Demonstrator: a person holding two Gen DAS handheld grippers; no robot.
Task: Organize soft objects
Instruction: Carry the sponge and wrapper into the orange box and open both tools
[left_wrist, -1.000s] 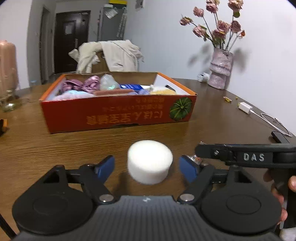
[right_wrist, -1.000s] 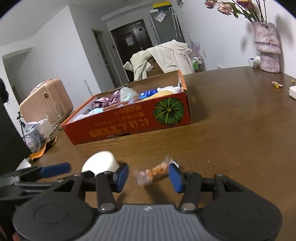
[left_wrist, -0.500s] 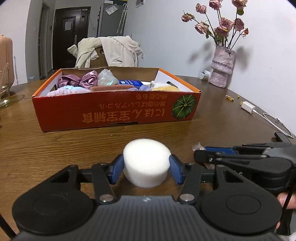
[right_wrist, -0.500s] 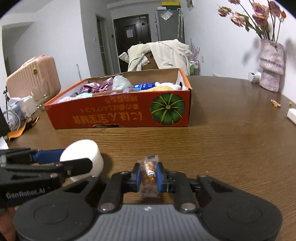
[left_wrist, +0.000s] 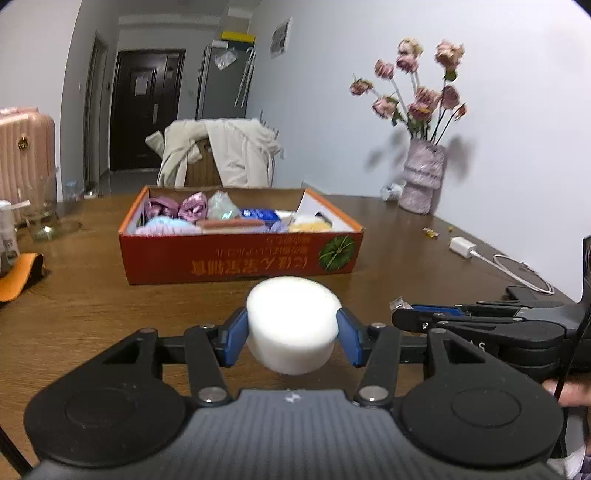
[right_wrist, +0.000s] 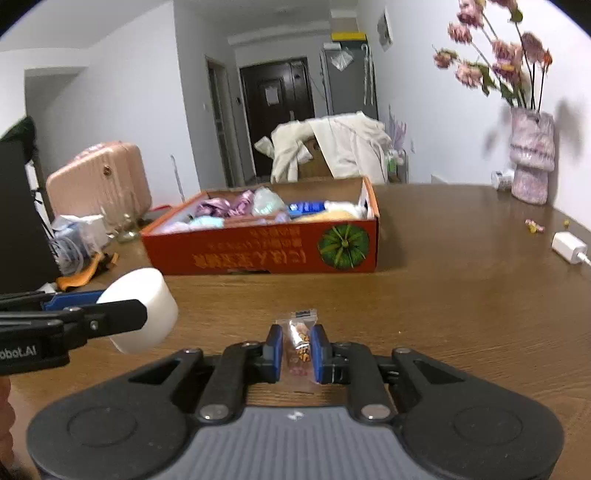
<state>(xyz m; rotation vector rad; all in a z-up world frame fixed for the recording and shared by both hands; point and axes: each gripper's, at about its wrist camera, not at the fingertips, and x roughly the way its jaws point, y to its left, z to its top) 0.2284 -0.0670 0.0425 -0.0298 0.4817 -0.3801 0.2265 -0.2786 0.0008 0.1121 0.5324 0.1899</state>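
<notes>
Orange cardboard box (left_wrist: 240, 258) on wooden table (left_wrist: 74, 306), packed with soft items. Vase of flowers (left_wrist: 421, 184) and white charger (left_wrist: 461, 245) farther right. Left gripper (left_wrist: 291, 332) clamped on white foam cylinder (left_wrist: 293, 325), lifted above tabletop; right gripper (right_wrist: 297, 350) pinching snack packet (right_wrist: 300, 339), alongside, both facing box.

A dark wooden bench (left_wrist: 388, 258) carries an orange cardboard box (left_wrist: 240, 258) near its middle. Far right stands a pale vase (left_wrist: 421, 184). A white charger (left_wrist: 463, 246) and its cable (left_wrist: 524, 271) lie right. At the left edge sit a glass (left_wrist: 40, 214) and an orange item (left_wrist: 18, 273).
</notes>
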